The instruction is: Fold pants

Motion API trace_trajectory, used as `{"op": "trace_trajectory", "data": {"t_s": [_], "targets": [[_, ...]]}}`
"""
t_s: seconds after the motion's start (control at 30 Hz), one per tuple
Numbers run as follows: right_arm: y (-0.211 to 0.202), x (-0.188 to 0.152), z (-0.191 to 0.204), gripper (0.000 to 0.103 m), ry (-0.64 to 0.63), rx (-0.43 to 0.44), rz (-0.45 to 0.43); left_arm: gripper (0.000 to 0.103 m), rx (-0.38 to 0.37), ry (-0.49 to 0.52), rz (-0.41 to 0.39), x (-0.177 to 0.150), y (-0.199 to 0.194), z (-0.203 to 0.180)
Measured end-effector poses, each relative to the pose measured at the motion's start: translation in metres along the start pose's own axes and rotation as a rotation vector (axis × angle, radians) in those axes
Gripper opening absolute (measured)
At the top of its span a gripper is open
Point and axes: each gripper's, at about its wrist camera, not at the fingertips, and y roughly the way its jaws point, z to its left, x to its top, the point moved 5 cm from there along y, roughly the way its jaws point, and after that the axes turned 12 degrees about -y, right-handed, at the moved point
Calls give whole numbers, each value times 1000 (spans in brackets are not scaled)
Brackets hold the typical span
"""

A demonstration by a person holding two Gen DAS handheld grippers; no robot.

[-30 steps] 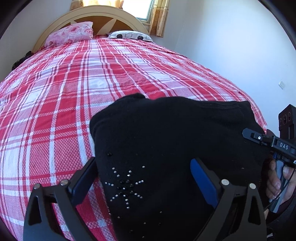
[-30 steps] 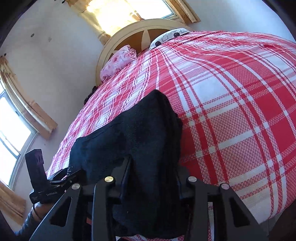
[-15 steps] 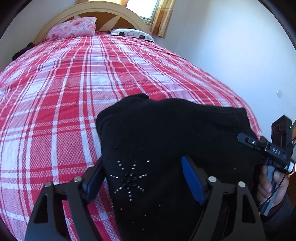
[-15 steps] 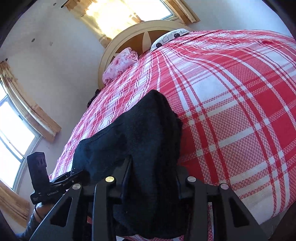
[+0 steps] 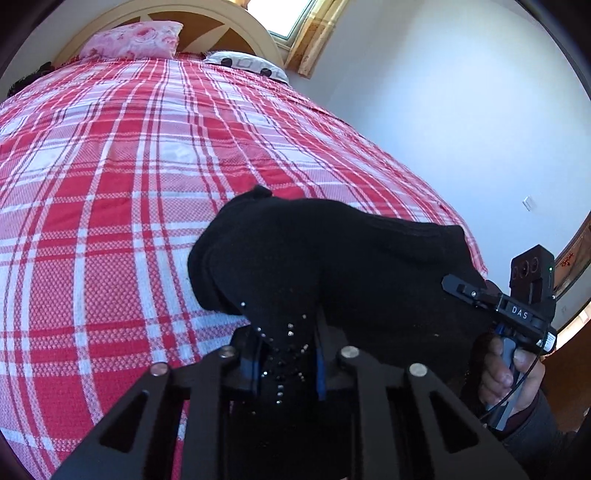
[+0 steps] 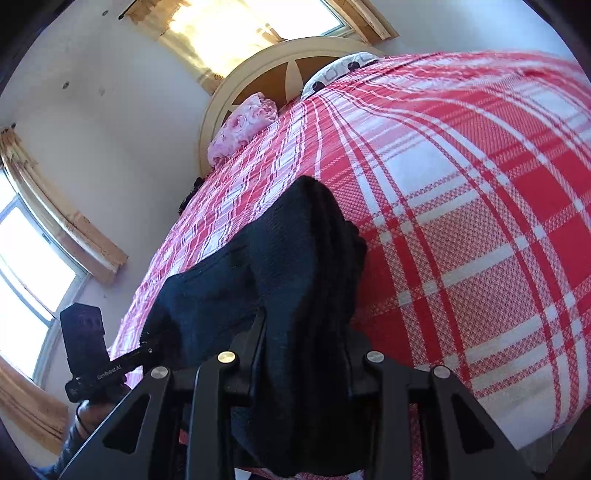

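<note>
Your left gripper [image 5: 286,363] clamps the folded black knit pants [image 5: 332,258]; your right gripper [image 6: 304,354] clamps their other end, stretching them sideways above the red plaid bed [image 5: 110,166].

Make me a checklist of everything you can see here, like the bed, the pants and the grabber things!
Surface: bed with a red and white plaid cover.
Job's things: black pants bunched at the near edge, small studs on the fabric.
Clutter: pink pillow, white patterned pillow, a dark item at the bed's far left edge, too small to tell.
Grippers: left gripper jaws shut on the pants; right gripper jaws shut on the pants too.
Cables: thin black cable by the hand holding the right gripper.
Surroundings: wooden headboard, sunlit window with curtains, white wall.
</note>
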Motion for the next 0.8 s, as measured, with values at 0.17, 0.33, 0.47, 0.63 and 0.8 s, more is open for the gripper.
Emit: {"op": "trace_trajectory", "data": {"t_s": [0.17,0.33,0.47,0.63,0.8], "targets": [[-10,7,18,30,-62,4,-25,19,0,4,-35,0,-17,-1],[-11,31,48,30,-164,28,-21,19,25,6,-102,8,-50,7],[18,59,77,29,-224,71,17,19,66,-24,-160,27,-82,35],[78,96,131,29,-293,187,61,19,158,-69,-244,54,-123,82],[154,124,186,29,-324,283,131,19,258,-117,-307,80,-149,132]]}}
